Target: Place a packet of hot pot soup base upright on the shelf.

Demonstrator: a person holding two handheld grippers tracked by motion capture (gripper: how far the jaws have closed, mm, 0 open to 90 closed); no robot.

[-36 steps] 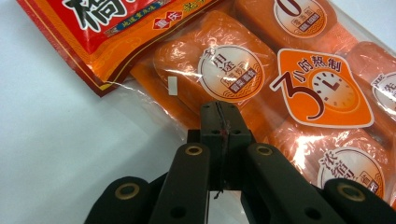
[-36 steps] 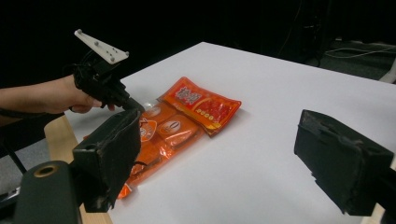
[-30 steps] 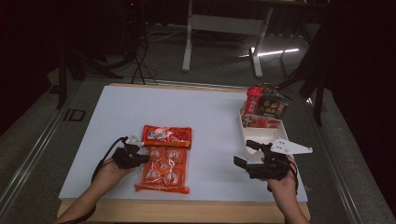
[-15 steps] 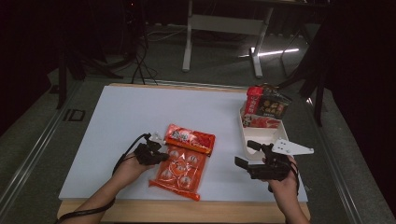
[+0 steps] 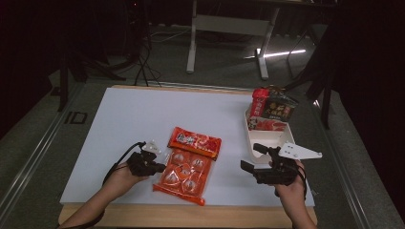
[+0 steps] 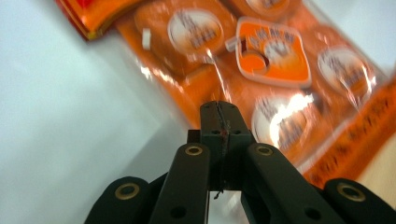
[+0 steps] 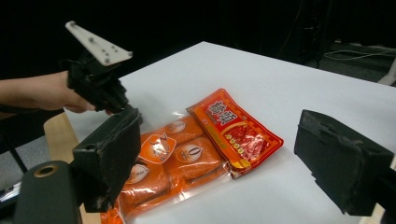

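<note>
Dim room, brightly lit white table.
Surroundings fall into near darkness. The snack bag appears blurred up close, its clear wrapper catching white glare; a floor strip light glows behind.

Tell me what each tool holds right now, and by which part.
The left tool is shut on the orange snack bag, pinching its clear left edge. The right tool is open and holds nothing.

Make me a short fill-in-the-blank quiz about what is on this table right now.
1. The left gripper has its jaws ____ at the edge of the orange snack bag.
2. The right gripper has its jaws ____.
3. The white tray holding packets sits on the table's ____ side.

Missing words: shut; open; right
</note>
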